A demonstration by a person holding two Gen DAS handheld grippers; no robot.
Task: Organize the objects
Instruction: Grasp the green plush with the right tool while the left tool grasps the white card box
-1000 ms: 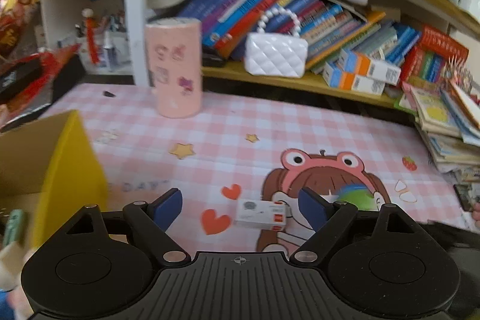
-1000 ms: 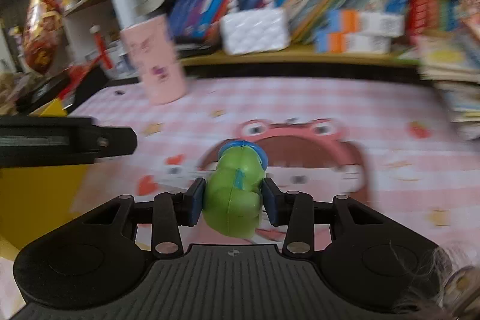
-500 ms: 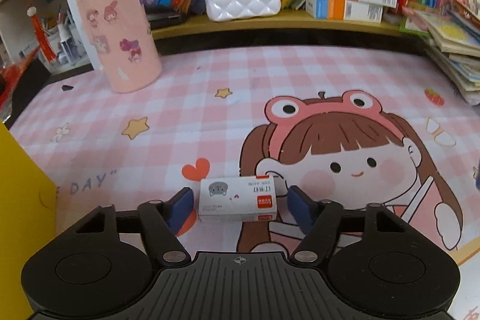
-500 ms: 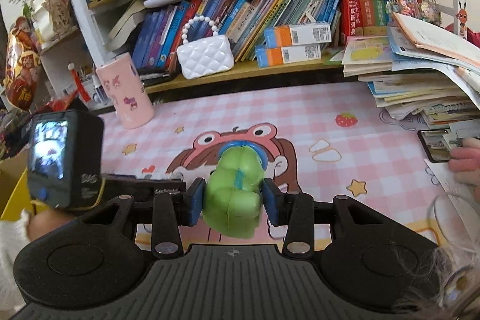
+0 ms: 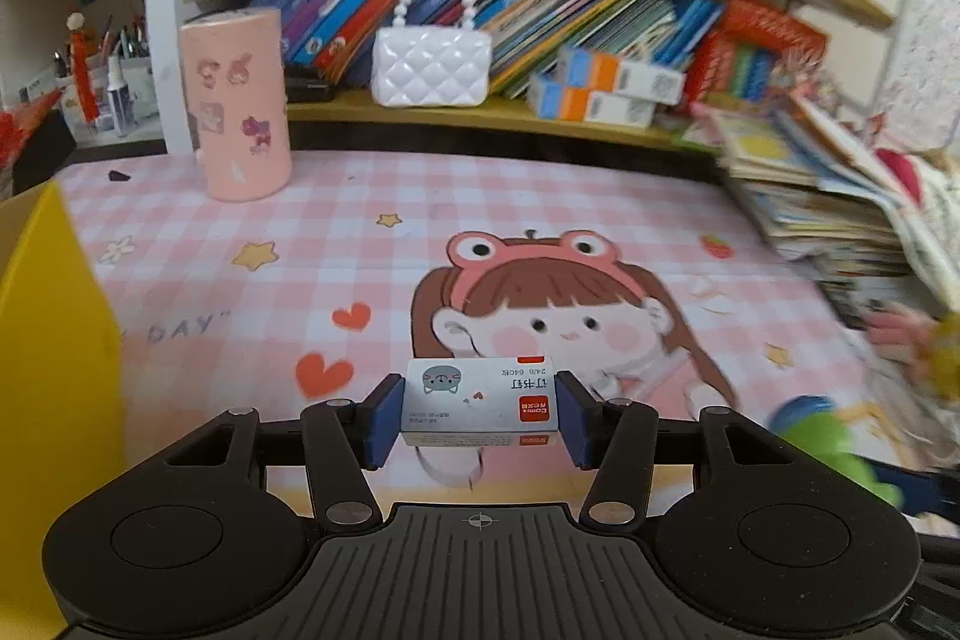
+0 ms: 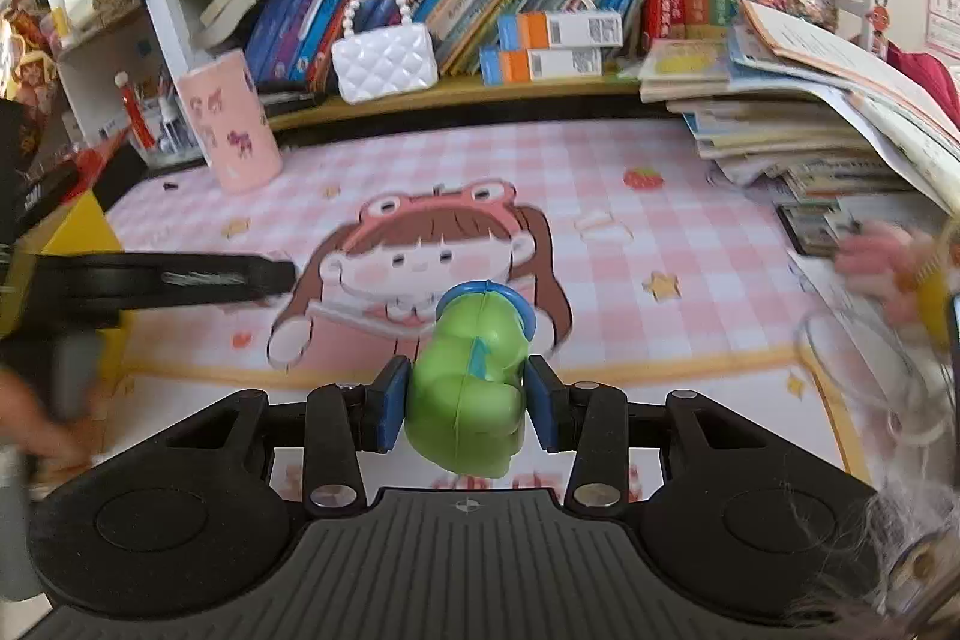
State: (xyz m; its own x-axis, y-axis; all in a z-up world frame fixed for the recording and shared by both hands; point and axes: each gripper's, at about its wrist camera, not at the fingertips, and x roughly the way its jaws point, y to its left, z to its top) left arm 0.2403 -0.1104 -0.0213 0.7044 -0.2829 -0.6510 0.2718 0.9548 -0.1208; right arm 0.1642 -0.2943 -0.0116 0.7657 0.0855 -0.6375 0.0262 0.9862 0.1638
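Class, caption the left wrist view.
Left claw closing on a small white cardboard staple box over a pink checked mat.

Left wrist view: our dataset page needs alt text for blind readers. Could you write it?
The left tool, its jaws closing, has a small white cardboard staple box between its blue pads, just above a pink checked desk mat printed with a cartoon girl. Behind stand a pink cylindrical holder and a white quilted mini purse.

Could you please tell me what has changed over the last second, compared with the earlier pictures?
The left gripper came up to the small staple box on the pink mat and its jaws are closing on it, pads touching its ends. The right gripper still holds the green toy.
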